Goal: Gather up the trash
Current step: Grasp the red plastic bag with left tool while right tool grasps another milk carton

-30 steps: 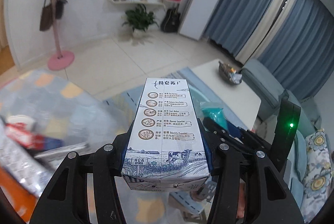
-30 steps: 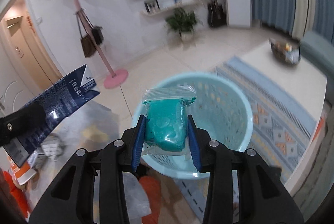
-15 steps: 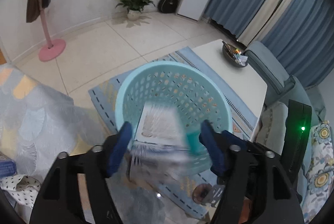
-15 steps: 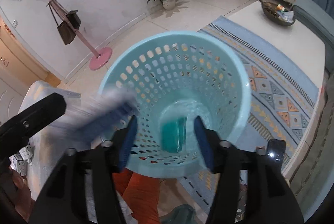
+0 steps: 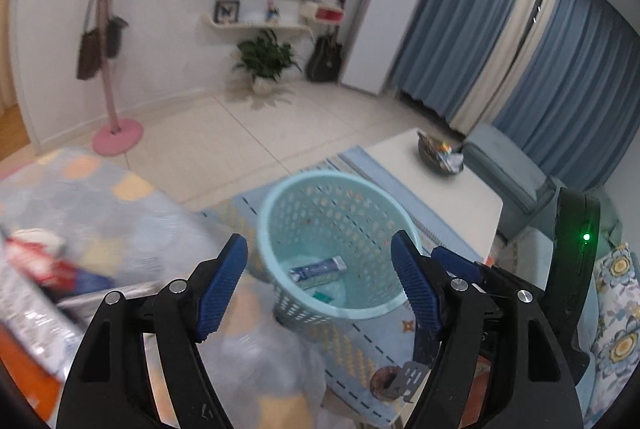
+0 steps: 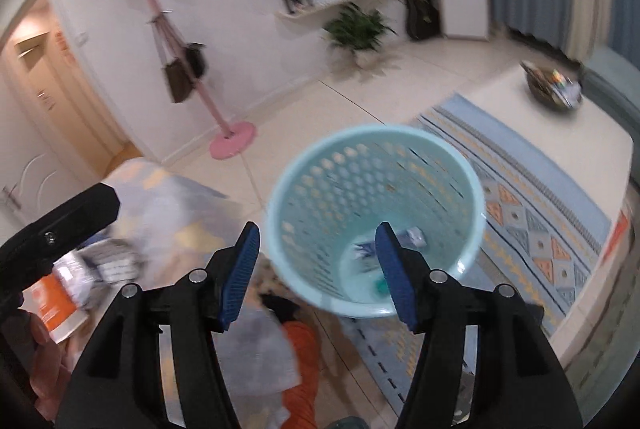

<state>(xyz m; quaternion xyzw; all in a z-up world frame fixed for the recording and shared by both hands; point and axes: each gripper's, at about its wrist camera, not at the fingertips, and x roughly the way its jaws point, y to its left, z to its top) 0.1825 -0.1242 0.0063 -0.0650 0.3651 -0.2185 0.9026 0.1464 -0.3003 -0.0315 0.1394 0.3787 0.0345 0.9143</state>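
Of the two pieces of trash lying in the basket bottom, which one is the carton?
The carton is the long blue-and-white box lying on its side in the light blue basket; the other piece, the teal packet, is smaller and sits nearer the camera.

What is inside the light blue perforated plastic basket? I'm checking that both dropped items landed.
The light blue perforated plastic basket holds a blue-and-white carton and a teal packet, partly covered by the basket's wall.

Left gripper (image 5: 318,283) jaws apart, nothing between the pads. Right gripper (image 6: 318,271) same: spread, empty (both tilted downward). Left gripper's black body (image 6: 52,235) visible at right view's left edge.
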